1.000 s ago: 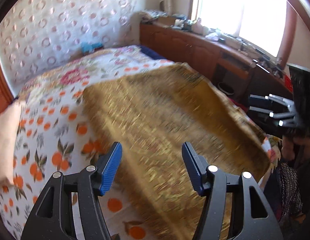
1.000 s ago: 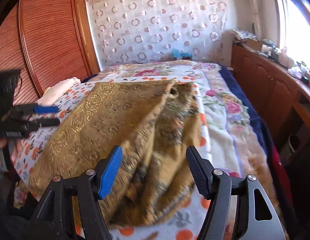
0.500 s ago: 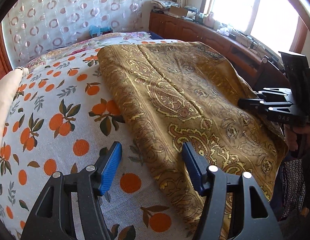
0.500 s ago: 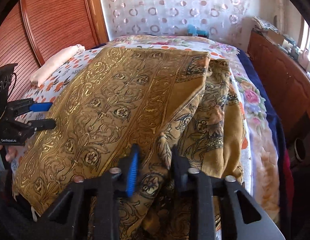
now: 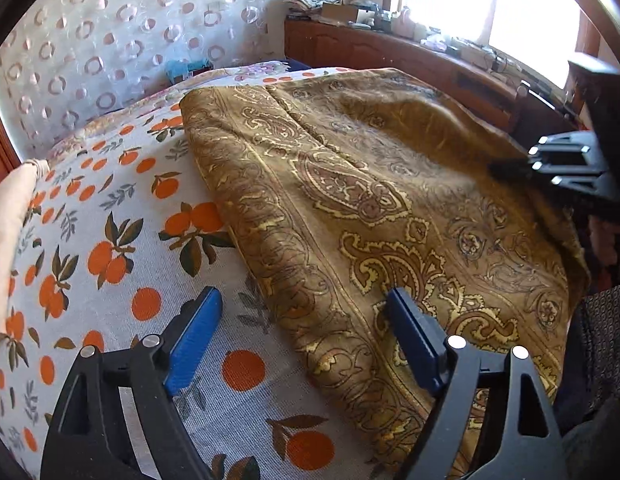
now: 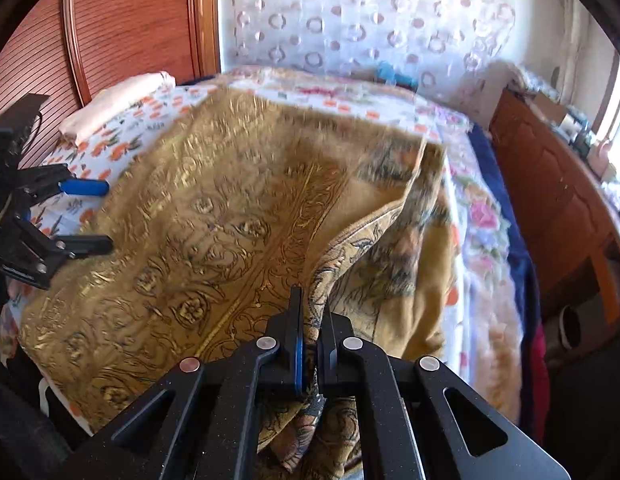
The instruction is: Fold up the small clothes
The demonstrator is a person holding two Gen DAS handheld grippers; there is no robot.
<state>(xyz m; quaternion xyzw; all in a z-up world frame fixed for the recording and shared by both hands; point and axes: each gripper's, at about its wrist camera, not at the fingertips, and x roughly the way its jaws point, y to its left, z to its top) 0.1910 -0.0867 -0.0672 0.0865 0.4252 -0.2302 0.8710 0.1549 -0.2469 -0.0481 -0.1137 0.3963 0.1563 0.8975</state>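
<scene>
One gold paisley cloth lies spread across the bed, over one orange-print bedsheet; its right side is doubled over in loose folds. No container with visible contents is in reach; the items on the wooden ledge under the window are too small to identify. The right gripper is clamped tight on a bunched fold at the cloth's near edge, fabric pinched between both pads and hanging below them. The left gripper has its jaws spreading wide apart; its left blue pad sits over the bare sheet, its right pad over the cloth's left border, and whether it touches the fabric cannot be told. One cream pillow lies at the bed's left edge. Count: two grippers, one cloth, one pillow.
</scene>
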